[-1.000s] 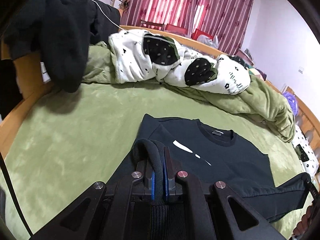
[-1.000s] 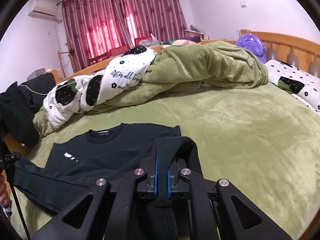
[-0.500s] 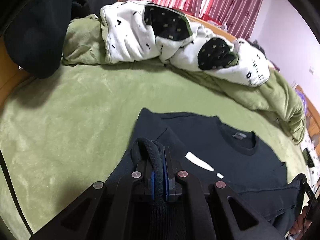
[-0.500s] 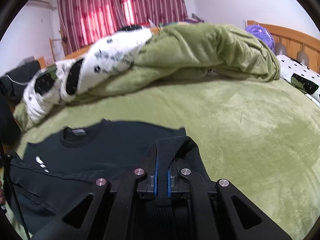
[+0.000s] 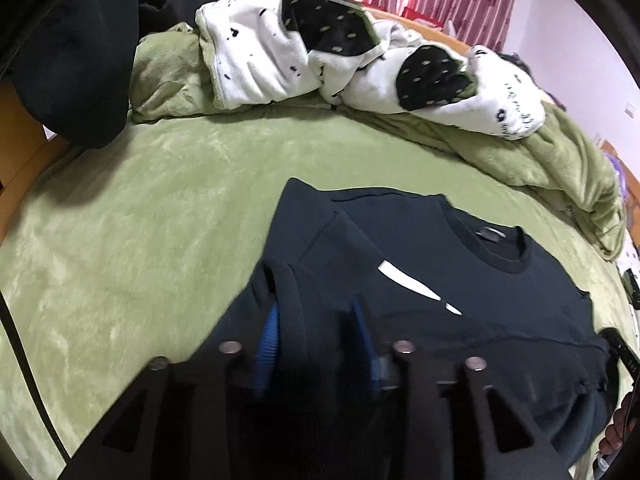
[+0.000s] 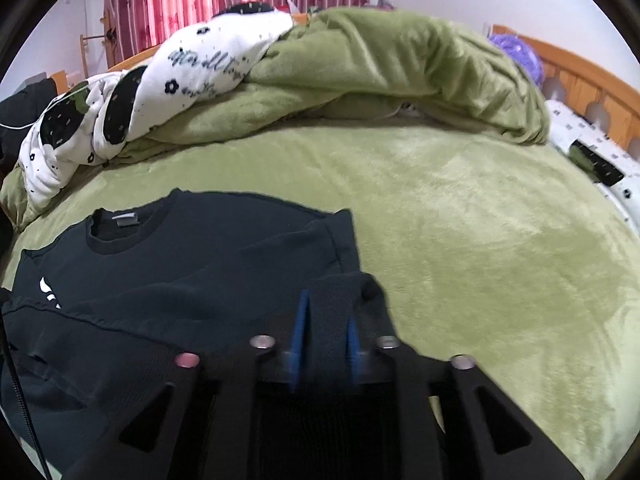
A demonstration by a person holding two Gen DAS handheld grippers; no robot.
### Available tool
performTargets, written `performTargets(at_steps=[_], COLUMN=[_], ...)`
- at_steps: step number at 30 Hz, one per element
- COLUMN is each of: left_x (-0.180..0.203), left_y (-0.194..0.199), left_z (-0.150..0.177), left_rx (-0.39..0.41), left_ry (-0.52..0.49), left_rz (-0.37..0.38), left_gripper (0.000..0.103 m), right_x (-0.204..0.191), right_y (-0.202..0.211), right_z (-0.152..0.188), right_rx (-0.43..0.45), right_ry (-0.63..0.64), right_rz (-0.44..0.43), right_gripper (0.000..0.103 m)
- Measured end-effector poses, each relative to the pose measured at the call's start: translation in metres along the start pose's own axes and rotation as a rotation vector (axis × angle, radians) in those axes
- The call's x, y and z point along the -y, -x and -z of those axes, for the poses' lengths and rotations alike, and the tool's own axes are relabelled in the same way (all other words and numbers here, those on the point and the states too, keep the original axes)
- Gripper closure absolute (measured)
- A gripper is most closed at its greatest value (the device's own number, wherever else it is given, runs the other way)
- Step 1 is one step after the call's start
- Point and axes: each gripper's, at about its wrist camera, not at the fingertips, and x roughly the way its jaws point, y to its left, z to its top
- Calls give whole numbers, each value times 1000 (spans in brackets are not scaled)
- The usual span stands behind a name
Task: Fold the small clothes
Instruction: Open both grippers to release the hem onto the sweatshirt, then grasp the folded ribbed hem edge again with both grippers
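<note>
On the green bedspread (image 5: 132, 216), at six o'clock in both wrist views, we list one dark sweatshirt (image 5: 460, 280), lying flat, collar toward twelve o'clock, long axis running collar to hem, toward us. Both sleeves lie folded in over the chest, cuffs near our tools. Left gripper (image 5: 316, 332): jaws just opening, now partly apart, cuff cloth loose between them. Right gripper (image 6: 326, 336): likewise just opening, narrow gap, cuff loose between the jaws. We judge the sleeve fold done; folding the body remains. Rumpled quilt (image 6: 360, 64) at twelve o'clock.
</note>
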Motion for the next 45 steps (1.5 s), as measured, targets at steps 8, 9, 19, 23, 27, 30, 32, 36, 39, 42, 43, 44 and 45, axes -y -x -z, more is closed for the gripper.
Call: performTargets(at_steps=[8, 9, 19, 23, 27, 30, 32, 36, 39, 42, 43, 44, 45], left_x=[8, 8, 19, 22, 25, 29, 35, 35, 30, 26, 24, 21, 21], left_y=[39, 44, 48, 34, 22, 14, 7, 0, -4, -11, -14, -16, -18], left_z=[35, 39, 76, 80, 80, 79, 77, 65, 52, 37, 31, 25, 21], left_rx=[0, -2, -67, -83, -79, -65, -55, -49, -36, -24, -22, -18, -13], left_ry=[-30, -35, -92, -100, -116, -141, -180, -172, -139, -118, -106, -94, -88], left_rz=[54, 59, 86, 66, 35, 4, -32, -30, -9, -8, -10, -10, -10], left_gripper=[52, 52, 51, 51, 47, 45, 43, 43, 44, 45, 45, 45, 45], right_x=[-7, -12, -66, -62, -62, -67, -68, -68, -68, -69, -69, -68, -67], right_y=[71, 74, 70, 51, 42, 32, 21, -2, -9, -13, -15, -16, -18], right_z=[14, 18, 57, 60, 59, 59, 56, 44, 33, 20, 14, 10, 5], right_rx=[76, 59, -34, -78, -85, -90, -99, -143, -153, -145, -139, -132, -124], right_ry=[3, 11, 147, 125, 124, 151, 144, 104, 86, 100, 104, 101, 93], right_rz=[-138, -177, -246, -197, -173, -127, -111, -103, -116, -129, -132, -134, -137], right_gripper=[74, 74, 81, 86, 90, 90, 90, 91, 92, 92, 92, 92, 92])
